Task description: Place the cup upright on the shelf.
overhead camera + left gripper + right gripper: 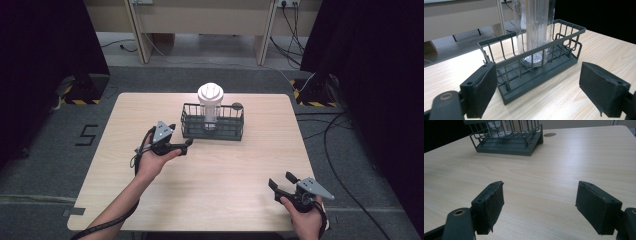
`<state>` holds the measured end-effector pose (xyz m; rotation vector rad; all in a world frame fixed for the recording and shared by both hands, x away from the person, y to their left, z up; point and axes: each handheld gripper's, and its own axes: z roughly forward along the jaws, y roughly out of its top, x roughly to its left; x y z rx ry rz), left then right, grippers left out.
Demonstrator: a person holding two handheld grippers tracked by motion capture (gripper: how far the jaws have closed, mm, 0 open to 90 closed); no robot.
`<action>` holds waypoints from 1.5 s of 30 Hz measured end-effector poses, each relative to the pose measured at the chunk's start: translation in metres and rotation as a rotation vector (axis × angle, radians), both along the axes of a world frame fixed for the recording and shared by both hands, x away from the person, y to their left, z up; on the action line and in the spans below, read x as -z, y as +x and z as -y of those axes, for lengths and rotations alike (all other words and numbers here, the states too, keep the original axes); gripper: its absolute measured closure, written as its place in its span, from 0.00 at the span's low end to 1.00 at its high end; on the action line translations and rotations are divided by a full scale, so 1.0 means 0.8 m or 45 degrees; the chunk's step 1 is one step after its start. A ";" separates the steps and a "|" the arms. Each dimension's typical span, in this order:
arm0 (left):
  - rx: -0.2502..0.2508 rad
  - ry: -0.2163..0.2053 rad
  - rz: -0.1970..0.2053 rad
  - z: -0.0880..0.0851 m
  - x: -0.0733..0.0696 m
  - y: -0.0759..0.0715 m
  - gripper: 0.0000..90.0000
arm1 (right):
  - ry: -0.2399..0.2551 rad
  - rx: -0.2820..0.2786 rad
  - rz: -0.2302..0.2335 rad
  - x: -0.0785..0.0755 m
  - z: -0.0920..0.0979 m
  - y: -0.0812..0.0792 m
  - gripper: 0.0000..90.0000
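Just ahead of the wide-open, empty left tongs (537,85) sits wire basket (531,62) holding clear cup (534,27); right tongs (539,207) wide open, empty, well apart from it over counter (574,162).

Support surface: light wood-grain table (210,175), square top with rounded corners, standing on grey carpet. Directly on it, a dark wire basket (212,122) sits toward the far edge, roughly centred left to right, flat on its solid base with its long side parallel to that edge. A small dark round disc (237,105) is set flush in the tabletop just behind the basket's right end, near the far edge; the wood in front of the basket, toward the near edge, carries nothing else.
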<state>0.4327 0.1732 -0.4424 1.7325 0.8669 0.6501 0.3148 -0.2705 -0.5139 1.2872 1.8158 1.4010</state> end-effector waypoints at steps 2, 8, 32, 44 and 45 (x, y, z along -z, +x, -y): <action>-0.006 -0.006 0.001 -0.003 0.000 -0.003 0.16 | -0.001 0.000 0.000 0.000 0.000 0.000 0.26; -0.014 -0.023 0.005 -0.012 0.001 -0.013 0.16 | -0.009 0.002 0.007 0.000 0.000 0.000 0.26; -0.089 -0.059 -0.018 -0.067 0.029 -0.075 0.16 | 0.010 0.004 -0.002 0.000 0.002 0.000 0.26; -0.184 -0.034 -0.045 -0.122 0.056 -0.103 0.16 | 0.006 0.013 -0.006 0.000 0.001 -0.001 0.25; -0.190 -0.032 -0.047 -0.125 0.057 -0.104 0.16 | 0.010 0.017 -0.008 0.000 0.000 -0.002 0.25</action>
